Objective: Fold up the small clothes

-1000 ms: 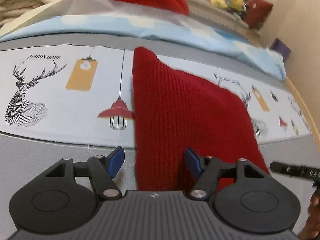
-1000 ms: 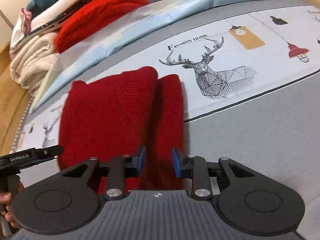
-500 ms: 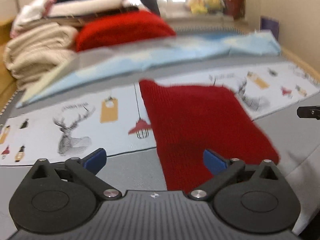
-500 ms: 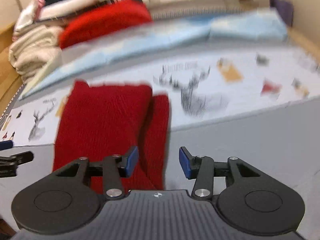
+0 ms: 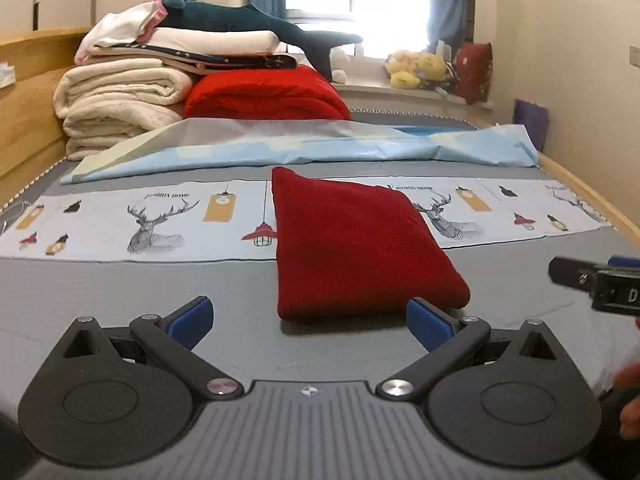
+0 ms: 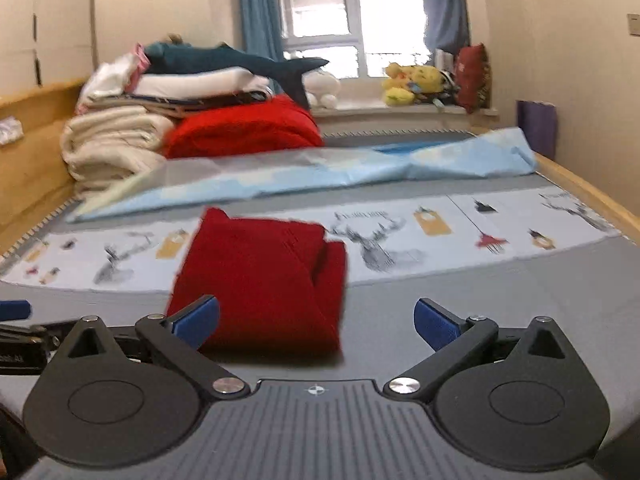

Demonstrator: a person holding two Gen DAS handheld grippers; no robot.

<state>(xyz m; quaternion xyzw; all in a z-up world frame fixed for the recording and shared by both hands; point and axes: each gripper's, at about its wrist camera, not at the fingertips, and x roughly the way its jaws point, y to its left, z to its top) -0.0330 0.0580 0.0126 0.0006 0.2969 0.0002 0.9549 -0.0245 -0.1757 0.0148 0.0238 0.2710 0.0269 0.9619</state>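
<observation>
My left tool [image 5: 308, 318] gaped fully, gripping nothing; my right tool [image 6: 316, 322] was spreading its jaws, also bare. The folded red garment [image 5: 356, 240] lay released on the bed [image 5: 120, 292], just beyond both, seemingly finished.

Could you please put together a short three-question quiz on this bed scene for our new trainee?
1. True or false: the red knit garment lies folded on the bed, held by neither tool.
2. What sits on top of the stack of folded bedding at the head of the bed? A) a plush shark B) a laptop C) a lamp
3. Fill in: the fingers of the left tool stand ____.

Key
1. True: the garment rests ahead of the left tool and of the right tool, and no pad touches it.
2. A, the plush shark.
3. Open, with nothing between them.
</observation>
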